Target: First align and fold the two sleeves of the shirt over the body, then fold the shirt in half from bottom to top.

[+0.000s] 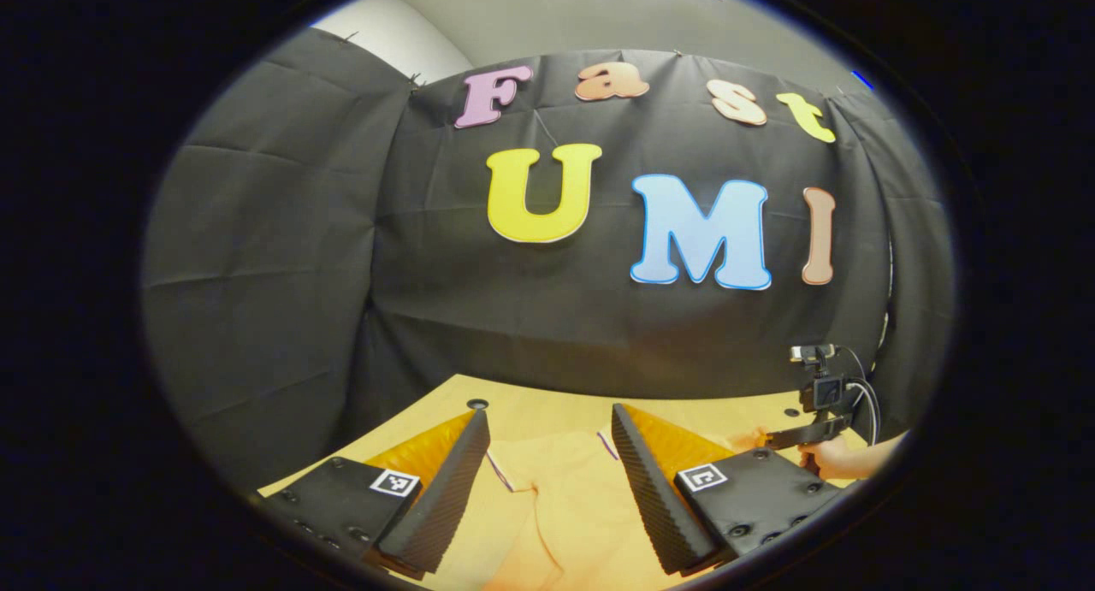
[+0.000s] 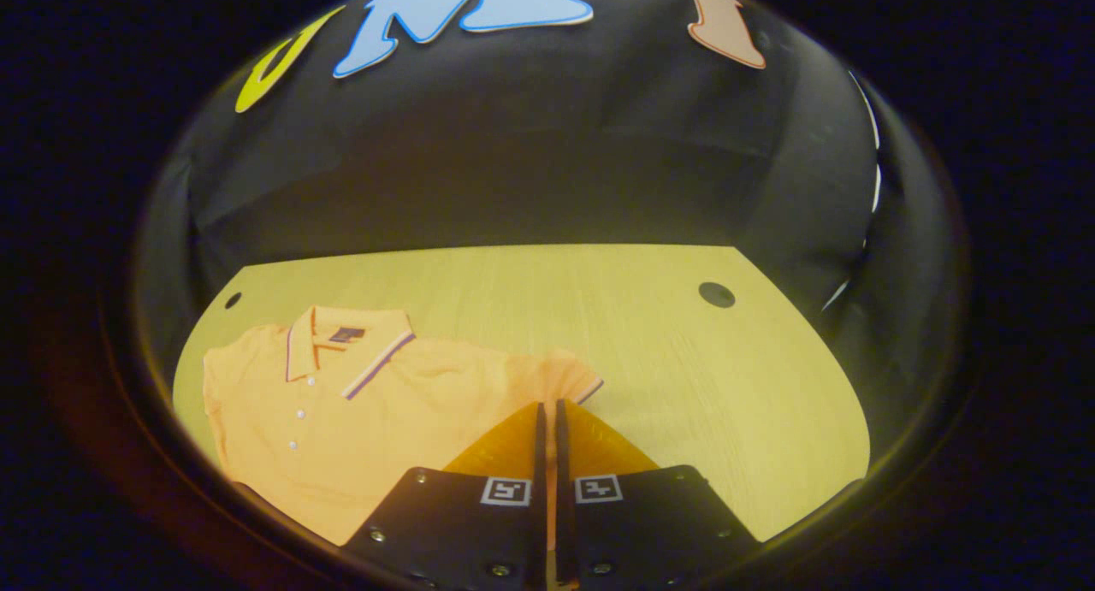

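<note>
orange polo shirt (image 2: 359, 411) lies flat on the light wood surface (image 2: 684, 377), collar toward the far wall, button placket facing up. in the right gripper view the shirt sits left of centre, body spread out, one sleeve (image 2: 560, 377) reaching right toward the gripper. collar has a dark striped edge, same stripe on the sleeve cuff.

right gripper (image 2: 547, 420) is low over the shirt's sleeve-side edge, fingers drawn nearly together with a thin strip of orange fabric showing in the slit between them; looks pinched on the shirt, near the sleeve. a round hole (image 2: 717, 294) in the surface sits well apart to the right, a smaller one (image 2: 233, 300) at far left beyond the shoulder.

left gripper (image 1: 552, 433) is spread wide, fingers well apart, nothing between them but shirt fabric (image 1: 556, 497) lying below. striped trim lines show just inside each finger. cannot tell whether the fingertips touch the cloth.

in the left gripper view, the other gripper (image 1: 808, 433) shows far right at the surface edge, held by a hand (image 1: 843, 458), with cables running off behind it. black cloth wall behind everything.
</note>
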`<state>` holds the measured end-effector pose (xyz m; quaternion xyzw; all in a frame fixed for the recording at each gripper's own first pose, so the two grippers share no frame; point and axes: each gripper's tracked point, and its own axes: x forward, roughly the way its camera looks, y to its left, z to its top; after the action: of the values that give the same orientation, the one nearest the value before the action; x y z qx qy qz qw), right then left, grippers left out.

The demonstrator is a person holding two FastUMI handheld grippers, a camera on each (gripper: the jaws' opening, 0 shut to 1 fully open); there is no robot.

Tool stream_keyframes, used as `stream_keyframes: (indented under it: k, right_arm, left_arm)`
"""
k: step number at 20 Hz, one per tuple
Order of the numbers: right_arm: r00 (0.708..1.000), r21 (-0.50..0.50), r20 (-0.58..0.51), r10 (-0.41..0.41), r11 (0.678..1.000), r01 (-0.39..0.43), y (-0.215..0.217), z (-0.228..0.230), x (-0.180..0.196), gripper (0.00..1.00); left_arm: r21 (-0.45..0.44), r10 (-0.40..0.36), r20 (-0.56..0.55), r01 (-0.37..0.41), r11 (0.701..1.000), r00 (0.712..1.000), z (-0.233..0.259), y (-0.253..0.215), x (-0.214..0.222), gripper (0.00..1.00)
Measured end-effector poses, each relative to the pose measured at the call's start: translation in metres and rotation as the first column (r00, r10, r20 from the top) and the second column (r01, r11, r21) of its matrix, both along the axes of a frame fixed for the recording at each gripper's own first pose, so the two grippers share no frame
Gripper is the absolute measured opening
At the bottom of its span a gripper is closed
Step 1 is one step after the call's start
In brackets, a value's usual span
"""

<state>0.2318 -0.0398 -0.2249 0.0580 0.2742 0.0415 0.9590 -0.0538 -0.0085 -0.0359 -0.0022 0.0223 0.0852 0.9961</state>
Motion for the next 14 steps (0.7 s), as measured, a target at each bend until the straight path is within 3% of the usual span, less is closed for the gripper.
stream_keyframes:
  k: [5,14]
  right_arm:
    - [0.998,-0.027,0.028,0.048,0.999,-0.047,0.035,0.012,-0.006,0.05]
    - [0.992,0.012,-0.035,0.118,0.993,-0.117,0.088,-0.005,-0.012,0.04]
  left_arm:
    - [0.007,0.01,0.01,-0.011,1.0,1.0,0.001,0.01,-0.004,0.94]
    - [0.004,0.074,0.012,-0.074,0.997,0.997,-0.002,0.042,-0.016,0.94]
